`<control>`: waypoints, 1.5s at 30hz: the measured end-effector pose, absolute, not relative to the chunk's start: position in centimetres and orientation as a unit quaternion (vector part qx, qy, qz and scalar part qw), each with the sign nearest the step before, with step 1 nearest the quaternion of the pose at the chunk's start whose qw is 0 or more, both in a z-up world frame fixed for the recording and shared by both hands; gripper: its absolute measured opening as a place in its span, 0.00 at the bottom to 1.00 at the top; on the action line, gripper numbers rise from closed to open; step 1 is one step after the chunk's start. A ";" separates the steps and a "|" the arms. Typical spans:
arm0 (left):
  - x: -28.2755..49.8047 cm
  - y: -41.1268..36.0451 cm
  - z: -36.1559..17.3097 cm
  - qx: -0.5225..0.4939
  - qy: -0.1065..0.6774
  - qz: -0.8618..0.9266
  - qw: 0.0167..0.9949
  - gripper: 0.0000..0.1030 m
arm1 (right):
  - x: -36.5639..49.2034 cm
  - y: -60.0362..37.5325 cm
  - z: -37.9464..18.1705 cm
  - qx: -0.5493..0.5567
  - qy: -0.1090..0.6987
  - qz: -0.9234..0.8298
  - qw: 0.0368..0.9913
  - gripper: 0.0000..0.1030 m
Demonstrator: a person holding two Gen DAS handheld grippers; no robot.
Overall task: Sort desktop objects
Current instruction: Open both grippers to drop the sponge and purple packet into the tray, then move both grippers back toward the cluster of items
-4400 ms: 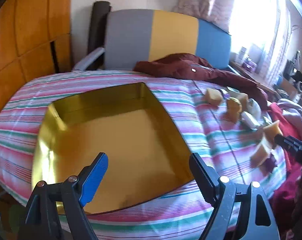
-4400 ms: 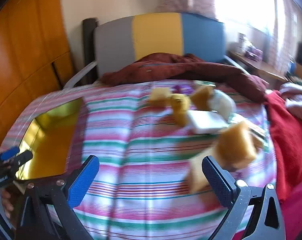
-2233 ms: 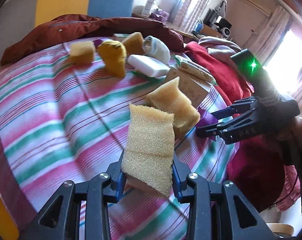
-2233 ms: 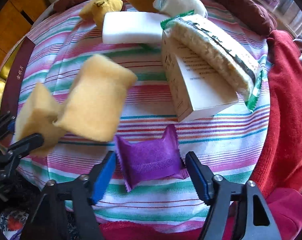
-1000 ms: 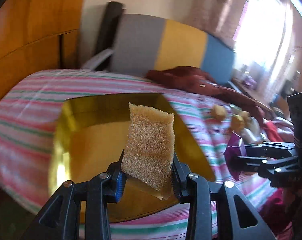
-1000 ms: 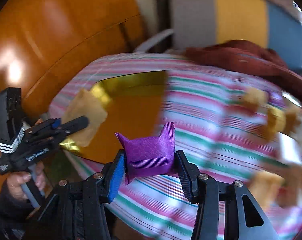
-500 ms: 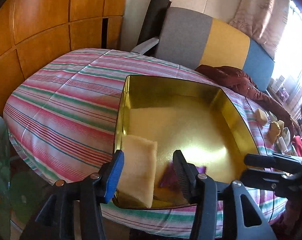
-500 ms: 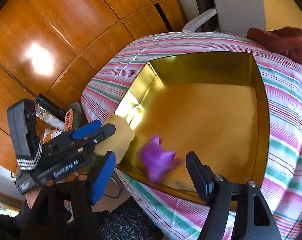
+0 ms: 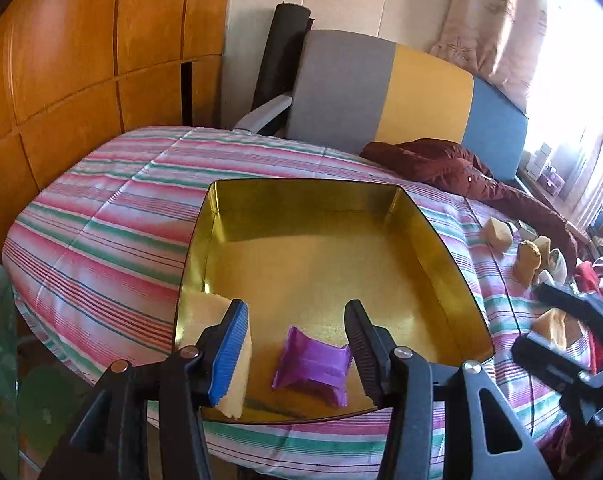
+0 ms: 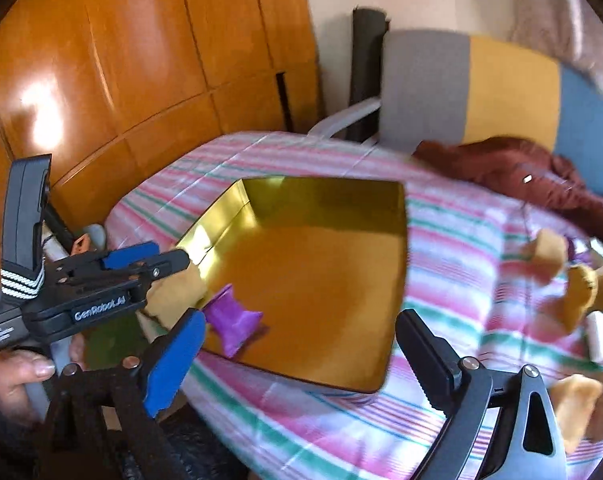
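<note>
Nearest me, my left gripper [image 9: 297, 348] hangs with jaws apart over the gold tray's [image 9: 441, 240] near edge, gripping nothing. My right gripper's [image 10: 297, 356] jaws are opening, empty. Inside the tray's near-left corner lie the purple packet [image 9: 313, 364] and a yellow sponge [image 9: 237, 364]. More sponges [image 9: 527, 260] sit toward the bed's far right edge.

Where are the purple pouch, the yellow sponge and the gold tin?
purple pouch [image 9: 312, 365], left wrist view, middle of its face.
yellow sponge [image 9: 199, 312], left wrist view, its upper part beside the blue pad.
gold tin [image 9: 441, 258], left wrist view, inner right wall.
</note>
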State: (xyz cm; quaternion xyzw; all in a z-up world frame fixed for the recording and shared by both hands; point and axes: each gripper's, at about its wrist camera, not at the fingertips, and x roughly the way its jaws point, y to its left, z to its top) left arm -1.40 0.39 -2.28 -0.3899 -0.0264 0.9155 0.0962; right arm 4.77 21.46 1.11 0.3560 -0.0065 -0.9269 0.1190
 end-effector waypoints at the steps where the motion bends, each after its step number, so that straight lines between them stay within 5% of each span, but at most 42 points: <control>1: -1.2 0.8 -2.1 -0.386 -0.016 0.917 0.098 0.49 | 5.1 21.7 1.4 0.342 0.000 -0.934 0.105 1.00; 8: -0.3 3.6 -1.3 -0.369 0.027 0.922 0.111 0.50 | 5.9 24.5 1.9 0.324 0.010 -0.946 0.017 1.00; 19: 0.4 7.9 -1.0 -0.367 0.043 0.911 0.185 0.64 | 8.5 31.9 0.6 0.334 -0.080 -0.938 -0.039 0.99; 24: 0.6 10.3 -0.6 -0.367 0.042 0.901 0.227 0.64 | 10.9 38.1 0.1 0.335 -0.172 -0.923 -0.081 0.99; 34: 0.4 13.9 -1.5 -0.407 0.031 0.866 0.288 0.64 | 15.5 48.2 0.2 0.323 -0.225 -0.895 -0.210 0.91; 45: 2.1 19.3 -2.0 -0.419 0.066 0.816 0.393 0.62 | 13.1 55.3 0.4 0.422 -0.105 -0.881 -0.184 0.88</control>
